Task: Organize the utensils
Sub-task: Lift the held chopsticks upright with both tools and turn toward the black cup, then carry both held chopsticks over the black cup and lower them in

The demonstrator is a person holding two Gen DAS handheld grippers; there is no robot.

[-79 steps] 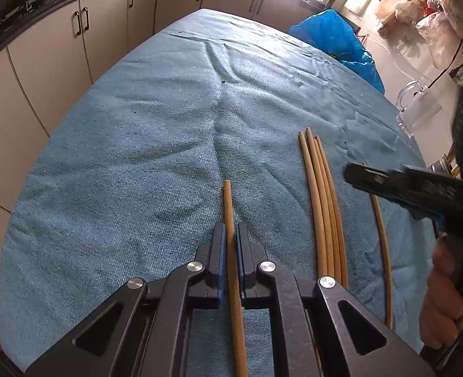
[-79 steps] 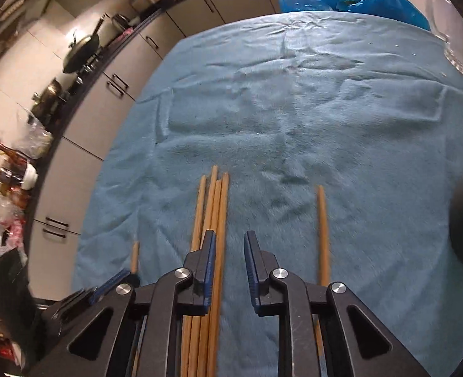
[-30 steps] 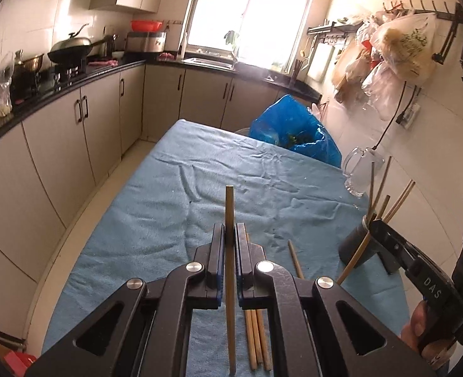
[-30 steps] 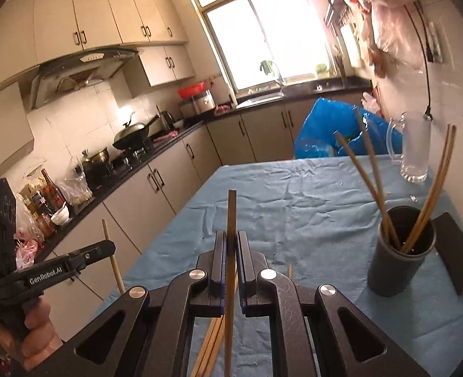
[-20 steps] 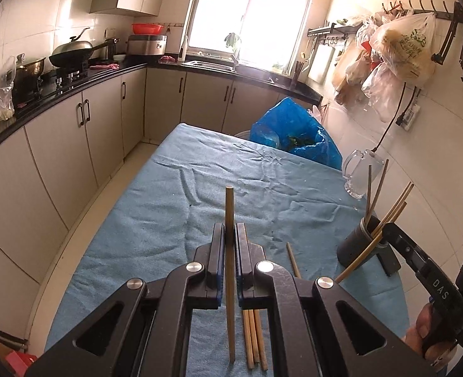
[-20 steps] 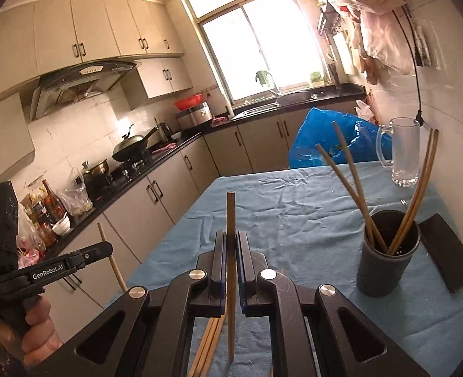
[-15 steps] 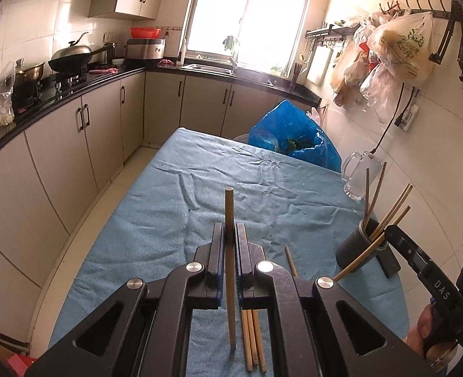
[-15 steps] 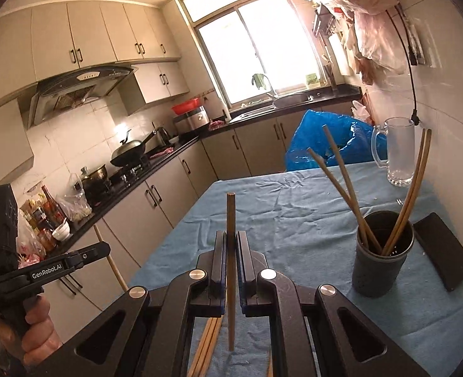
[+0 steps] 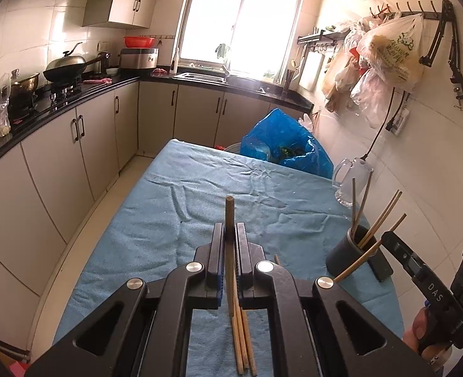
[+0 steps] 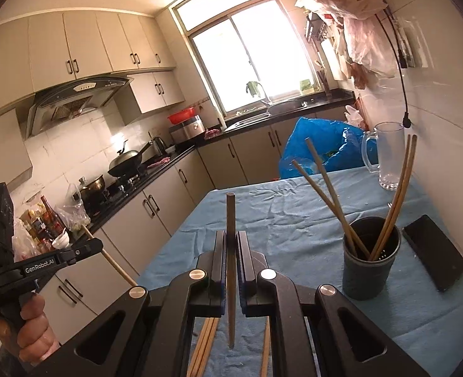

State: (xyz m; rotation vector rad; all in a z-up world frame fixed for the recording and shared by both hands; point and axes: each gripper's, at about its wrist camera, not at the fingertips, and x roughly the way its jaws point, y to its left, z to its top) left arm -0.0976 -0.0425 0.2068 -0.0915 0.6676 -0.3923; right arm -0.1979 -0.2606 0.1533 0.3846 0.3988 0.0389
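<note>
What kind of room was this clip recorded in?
A home kitchen, fairly plainly. A wok sits on the stove along the black counter, a range hood hangs under the wall cabinets, and a sink lies below the window. The work surface is a table under a blue cloth.

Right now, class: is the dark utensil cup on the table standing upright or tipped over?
Upright. The dark cup stands on its base on the blue cloth, mouth upward, with four chopsticks leaning out of it.
</note>
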